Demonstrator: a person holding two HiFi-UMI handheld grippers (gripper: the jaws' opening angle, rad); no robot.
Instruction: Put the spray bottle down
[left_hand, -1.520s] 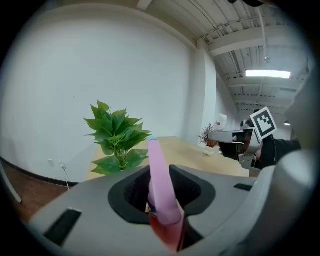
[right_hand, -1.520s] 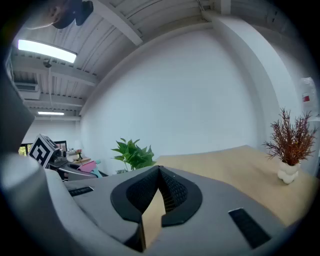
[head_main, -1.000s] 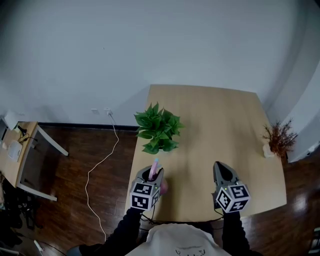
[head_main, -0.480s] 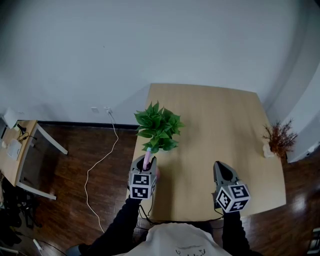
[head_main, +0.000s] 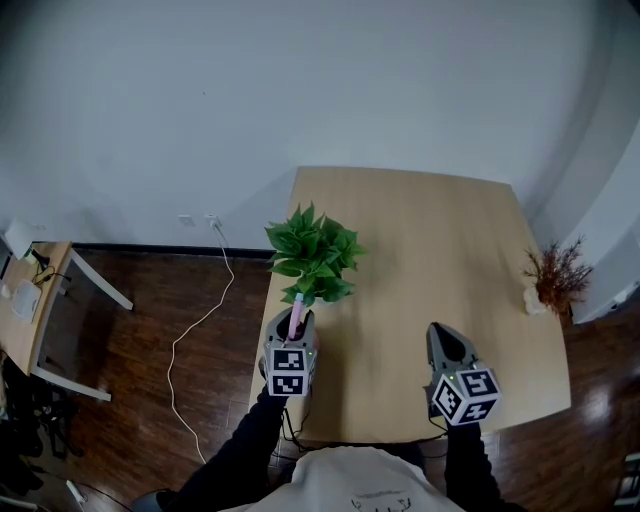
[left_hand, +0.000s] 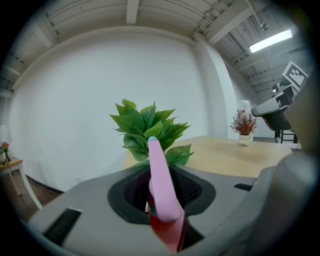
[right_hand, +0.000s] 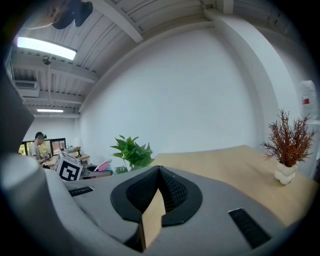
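The spray bottle (head_main: 296, 314) has a pink head and a red body (left_hand: 161, 200). It stands between the jaws of my left gripper (head_main: 292, 332), which is shut on it near the table's front left edge, just in front of the green plant (head_main: 313, 256). In the left gripper view the pink nozzle points up at the plant (left_hand: 148, 131). My right gripper (head_main: 442, 336) hovers over the front right of the table, jaws together and empty. The right gripper view shows the left gripper's marker cube (right_hand: 68, 170) and the pink bottle head (right_hand: 103, 165) at its left.
The wooden table (head_main: 440, 240) also carries a dried red plant in a white vase (head_main: 553, 281) at its right edge. A white cable (head_main: 200, 322) lies on the dark floor to the left, beside a small side table (head_main: 40, 300). A person (right_hand: 37, 144) sits far off.
My left gripper has shifted left toward the table's edge and turned, so the bottle's nozzle now points straight at the plant. The right gripper has stayed put.
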